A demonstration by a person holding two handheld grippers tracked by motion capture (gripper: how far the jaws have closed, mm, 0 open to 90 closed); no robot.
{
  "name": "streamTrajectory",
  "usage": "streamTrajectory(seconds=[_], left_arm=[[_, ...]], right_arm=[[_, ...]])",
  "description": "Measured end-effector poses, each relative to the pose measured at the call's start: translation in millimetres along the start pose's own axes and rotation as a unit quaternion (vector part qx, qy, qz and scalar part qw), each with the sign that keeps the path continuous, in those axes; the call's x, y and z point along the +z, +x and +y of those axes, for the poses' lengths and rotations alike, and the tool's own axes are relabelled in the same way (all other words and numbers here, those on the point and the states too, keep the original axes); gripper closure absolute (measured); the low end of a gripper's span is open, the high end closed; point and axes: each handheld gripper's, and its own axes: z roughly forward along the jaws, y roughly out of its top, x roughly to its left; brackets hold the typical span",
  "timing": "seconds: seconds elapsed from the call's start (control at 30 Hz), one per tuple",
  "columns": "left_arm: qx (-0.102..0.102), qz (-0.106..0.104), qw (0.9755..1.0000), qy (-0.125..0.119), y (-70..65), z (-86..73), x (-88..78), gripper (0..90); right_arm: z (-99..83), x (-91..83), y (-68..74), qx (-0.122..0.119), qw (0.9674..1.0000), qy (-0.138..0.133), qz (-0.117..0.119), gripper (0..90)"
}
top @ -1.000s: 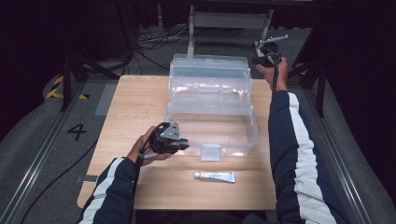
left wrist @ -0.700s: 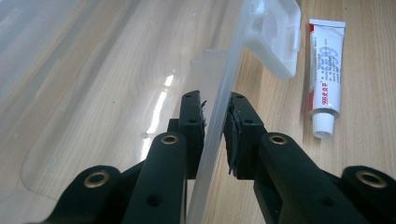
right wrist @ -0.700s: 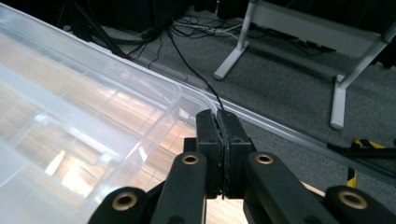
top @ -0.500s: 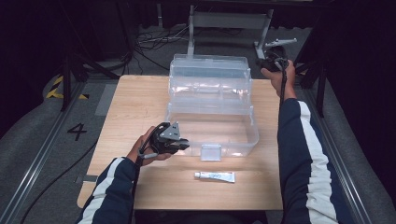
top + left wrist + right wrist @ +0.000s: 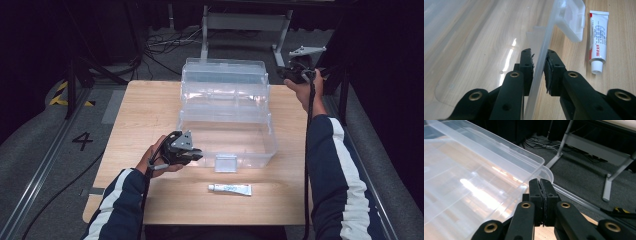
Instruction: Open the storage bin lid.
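A clear plastic box (image 5: 226,107) stands in the middle of the wooden table (image 5: 145,115), a flap latch (image 5: 225,163) hanging on its front wall. My left gripper (image 5: 197,156) is at the box's front left. In the left gripper view its jaws (image 5: 539,56) are shut on the thin clear front wall (image 5: 550,32). A small white tube (image 5: 230,189) lies on the table in front of the box, to the right of the latch (image 5: 571,18) and tube (image 5: 598,40) pair there. My right gripper (image 5: 292,70) hovers by the box's far right corner, jaws (image 5: 540,202) shut and empty, the box rim (image 5: 499,152) to their left.
A grey metal stand (image 5: 245,22) and loose cables (image 5: 160,45) are on the floor behind the table. A floor rail (image 5: 40,170) runs along the left side, with a painted 4 (image 5: 82,141) beside it. The table's right edge lies under my right forearm.
My right hand has moved to the right, away from the box's far corner, its jaws still together. The left hand and the box have not moved.
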Motion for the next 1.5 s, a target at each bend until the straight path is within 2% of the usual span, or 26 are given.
streamTrajectory(seconds=[0.43,0.63,0.93,1.27,1.5], left_arm=[[-0.001,0.000,1.0000,0.001,0.0,0.2,0.0,78.4],[-0.003,0.000,1.0000,0.002,0.0,0.2,0.0,78.3],[-0.004,0.000,1.0000,0.002,0.1,0.5,0.1,78.1],[-0.006,0.001,1.0000,0.004,-0.2,0.9,0.3,78.0],[-0.006,0.001,1.0000,0.005,-0.3,1.2,0.4,77.9]], right_arm=[[-13.2,-43.1,27.4,-0.036,0.9984,-0.026,0.036,88.1],[-19.7,-57.7,36.1,-0.043,0.9971,-0.036,0.052,87.1],[-40.2,-78.7,53.2,-0.064,0.9942,-0.035,0.080,84.1],[-68.3,-100.3,66.2,-0.072,0.9908,-0.037,0.108,82.0],[-89.1,-114.8,81.4,-0.081,0.9878,-0.035,0.129,79.7]])
